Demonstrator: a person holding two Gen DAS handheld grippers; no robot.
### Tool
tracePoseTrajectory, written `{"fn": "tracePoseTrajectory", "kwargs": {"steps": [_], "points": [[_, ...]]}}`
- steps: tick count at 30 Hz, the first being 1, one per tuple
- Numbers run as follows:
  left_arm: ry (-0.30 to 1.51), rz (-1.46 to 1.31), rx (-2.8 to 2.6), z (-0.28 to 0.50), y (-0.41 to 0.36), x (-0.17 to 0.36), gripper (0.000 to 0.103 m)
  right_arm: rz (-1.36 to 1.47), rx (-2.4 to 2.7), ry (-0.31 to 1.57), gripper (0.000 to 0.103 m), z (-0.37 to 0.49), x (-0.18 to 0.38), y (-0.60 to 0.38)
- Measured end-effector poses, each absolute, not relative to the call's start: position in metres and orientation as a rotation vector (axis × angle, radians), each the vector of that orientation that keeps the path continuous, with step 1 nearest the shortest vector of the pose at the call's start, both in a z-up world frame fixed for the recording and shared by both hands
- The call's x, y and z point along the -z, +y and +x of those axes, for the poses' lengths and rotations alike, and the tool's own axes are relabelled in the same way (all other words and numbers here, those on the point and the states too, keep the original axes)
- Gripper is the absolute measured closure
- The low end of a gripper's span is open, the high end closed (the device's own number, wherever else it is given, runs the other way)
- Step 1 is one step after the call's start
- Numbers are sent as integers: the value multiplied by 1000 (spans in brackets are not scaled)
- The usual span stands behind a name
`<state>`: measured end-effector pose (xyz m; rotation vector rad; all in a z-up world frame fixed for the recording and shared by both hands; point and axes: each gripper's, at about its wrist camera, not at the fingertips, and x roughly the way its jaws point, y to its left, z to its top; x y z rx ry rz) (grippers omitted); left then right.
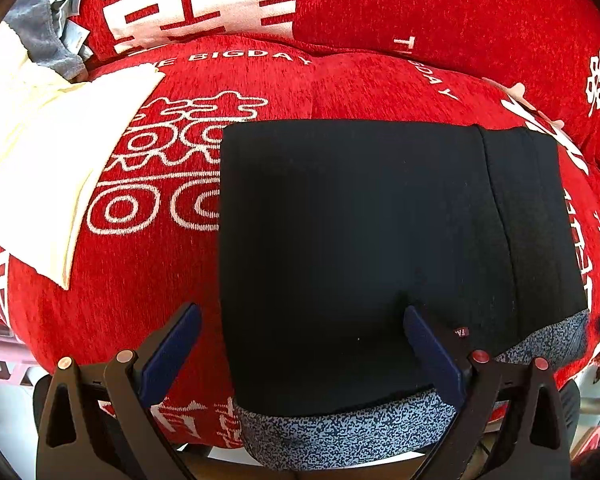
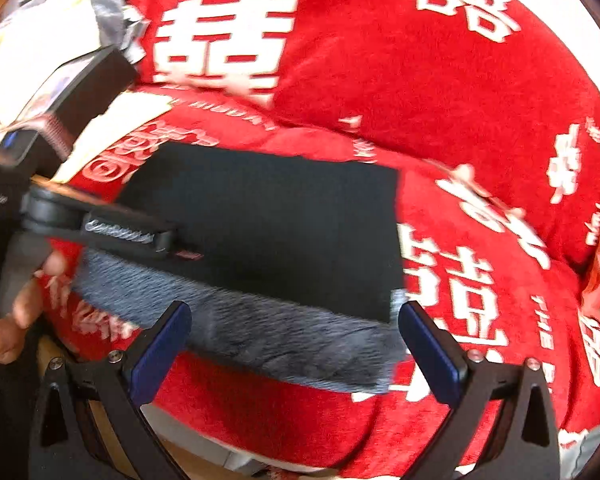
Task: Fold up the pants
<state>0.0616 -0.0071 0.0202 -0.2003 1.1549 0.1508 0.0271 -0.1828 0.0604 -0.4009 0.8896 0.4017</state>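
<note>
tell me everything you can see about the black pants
The pants are black, soft-looking fabric with a speckled blue-grey waistband along the near edge. They lie folded into a flat, neat rectangle on the red sofa cushion, with a fold seam running down their right side. A tiny red tag sits near the waistband. The open left gripper straddles their near-left corner; the open right gripper hovers at the waistband, gripping nothing.

Folded black pants (image 2: pixel 268 224) lie on the red cushion (image 2: pixel 440 128), right gripper (image 2: pixel 296 320) spread wide above

Red cushion cover (image 1: pixel 340 80) — "THE BIGDAY" — white lettering
</note>
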Motion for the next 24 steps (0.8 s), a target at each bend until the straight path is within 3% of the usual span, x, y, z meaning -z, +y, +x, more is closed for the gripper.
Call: {"fn": "tracePoseTrajectory", "kwargs": {"steps": [4, 9, 17, 24], "points": [[1165, -213, -135, 56, -7, -18, 1, -394, -353, 1066, 0, 42, -20, -186], [1155, -204, -138, 50, -10, -17, 1, -427, -351, 1067, 0, 38, -19, -184], [1155, -205, -146, 48, -10, -17, 1, -425, -399, 922, 0, 78, -86, -184], [1163, -216, -141, 47, -8, -18, 1, -312, -375, 1099, 0, 168, -42, -169]]}}
